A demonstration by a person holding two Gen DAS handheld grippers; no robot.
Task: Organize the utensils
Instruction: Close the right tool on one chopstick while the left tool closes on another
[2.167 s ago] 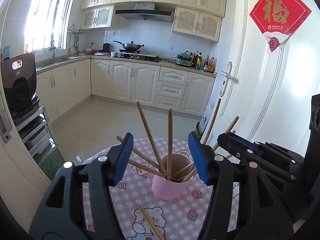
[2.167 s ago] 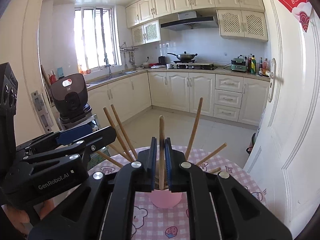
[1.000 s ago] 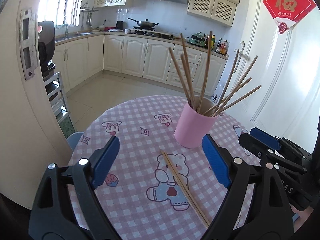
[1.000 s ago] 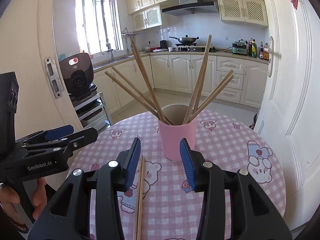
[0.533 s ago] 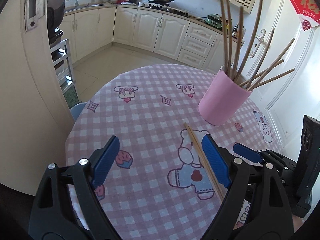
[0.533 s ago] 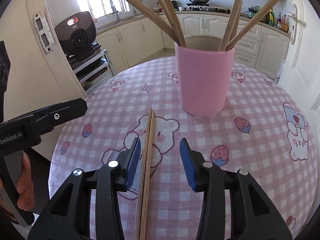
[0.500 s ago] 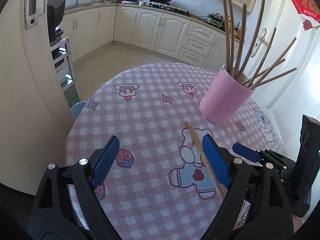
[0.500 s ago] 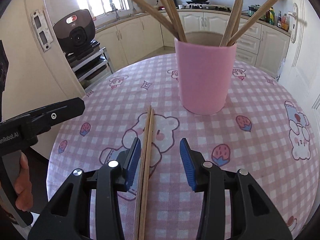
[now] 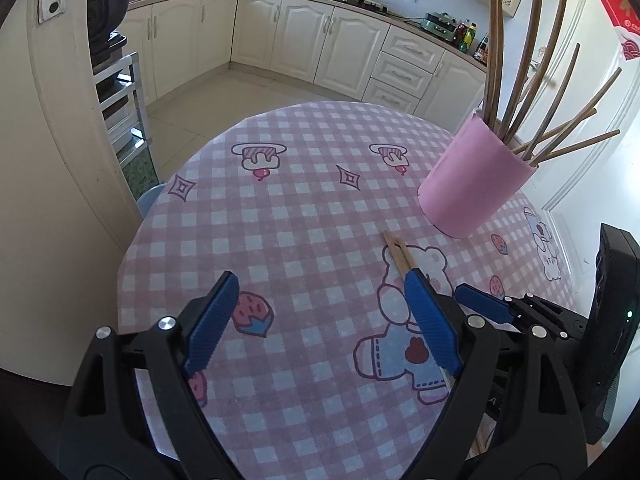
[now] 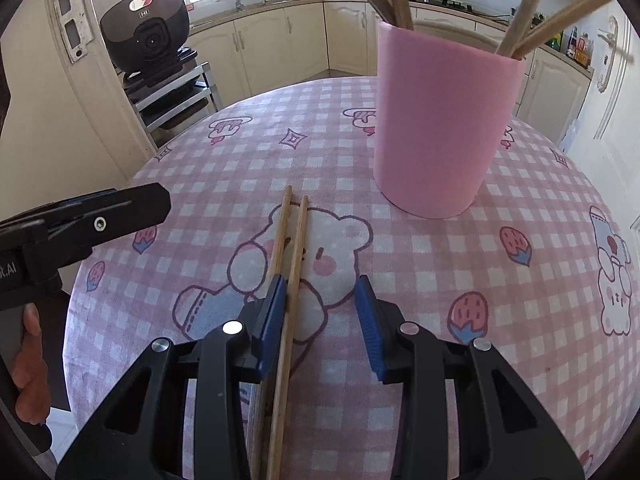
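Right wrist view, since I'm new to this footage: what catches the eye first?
A tall pink cup bristling with chopsticks stands at the far side of the pink checked tablecloth. In front of it a loose pair of chopsticks lies across a printed bear. The right hand-held gripper is open, with one stick between its fingers.

table [image 10: 520, 280]: pink-checked cloth | on it: pink cup [image 10: 442, 128], two chopsticks [image 10: 294, 248]

Two wooden chopsticks [image 10: 294, 240] lie flat, side by side, on the tabletop [image 10: 440, 280], running forward between the blue pads of the spread right claw [image 10: 322, 322], close to its left pad. Ahead and right stands an upright pink cup [image 10: 442, 128] holding more chopsticks [image 9: 520, 72], fanned outward.
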